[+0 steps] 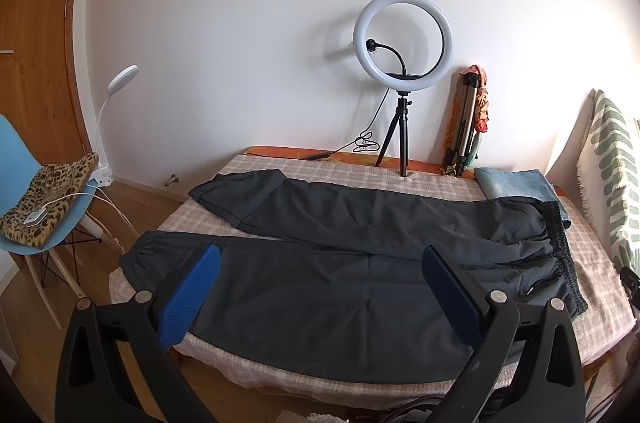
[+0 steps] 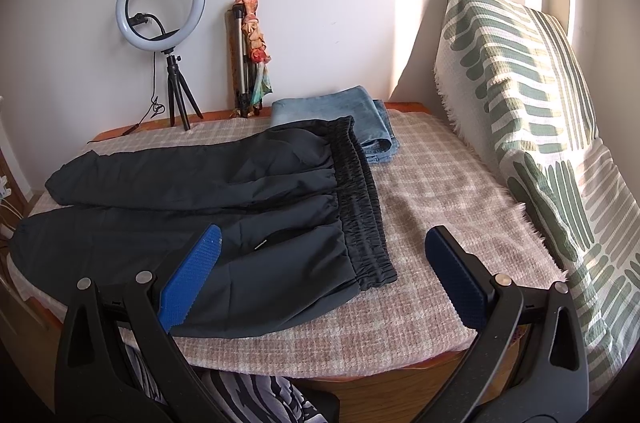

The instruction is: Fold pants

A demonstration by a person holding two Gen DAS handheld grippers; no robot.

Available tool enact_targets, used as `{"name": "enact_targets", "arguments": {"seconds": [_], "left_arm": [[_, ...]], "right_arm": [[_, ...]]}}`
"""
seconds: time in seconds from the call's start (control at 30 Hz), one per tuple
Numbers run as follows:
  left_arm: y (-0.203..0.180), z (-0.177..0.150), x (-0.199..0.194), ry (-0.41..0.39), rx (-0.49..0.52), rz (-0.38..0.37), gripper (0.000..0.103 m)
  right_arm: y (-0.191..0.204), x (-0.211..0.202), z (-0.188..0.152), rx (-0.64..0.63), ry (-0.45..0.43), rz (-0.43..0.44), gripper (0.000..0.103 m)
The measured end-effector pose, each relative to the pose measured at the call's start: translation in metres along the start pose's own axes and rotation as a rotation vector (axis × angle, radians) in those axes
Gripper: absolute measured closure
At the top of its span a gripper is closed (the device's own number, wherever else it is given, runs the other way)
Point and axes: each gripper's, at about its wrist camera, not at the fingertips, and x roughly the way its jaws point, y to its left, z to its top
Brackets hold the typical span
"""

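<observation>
The dark pants (image 1: 360,263) lie spread flat on the checked tablecloth (image 2: 440,191) — thin, limp, probably slippery — so we'd pinch cuff and waistband (image 2: 362,199) edges, left gripper (image 1: 320,287) and right gripper (image 2: 322,271) both wide open, empty.

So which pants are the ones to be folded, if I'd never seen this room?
Start at the table with the pink checked cloth. Spread flat across its middle lie the dark grey track pants, legs side by side, black elastic waistband toward the green-patterned cushion. The folded pale blue jeans behind them are smaller, lighter and already tidy.
</observation>
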Motion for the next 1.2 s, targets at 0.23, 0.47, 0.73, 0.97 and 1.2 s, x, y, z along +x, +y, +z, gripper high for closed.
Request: {"name": "enact_targets", "arguments": {"seconds": [0.23,0.47,0.73,0.97,1.2], "left_arm": [[-0.0022,0.0022,0.0029,0.007,0.005,-0.002,0.001],[-0.0029,0.0023,0.0044,0.009,0.01,-0.005,0.001],[-0.0026,0.0025,0.0057,0.013,0.009,-0.006,0.001],[-0.0022,0.0028,0.0068,0.015,0.01,-0.007,0.001],[-0.0032,0.003,0.0094,0.019,0.014,-0.006,0.001]], "right_arm": [[0.0014,0.002,0.0,-0.002,0.002,0.0,0.0],[0.0018,0.0031,-0.0009,-0.002,0.004,0.002,0.0],[0.002,0.0045,-0.001,-0.001,0.006,0.002,0.0],[0.0029,0.0056,-0.0012,-0.002,0.007,0.002,0.0],[0.003,0.0064,-0.0012,-0.002,0.008,0.002,0.0]]}}
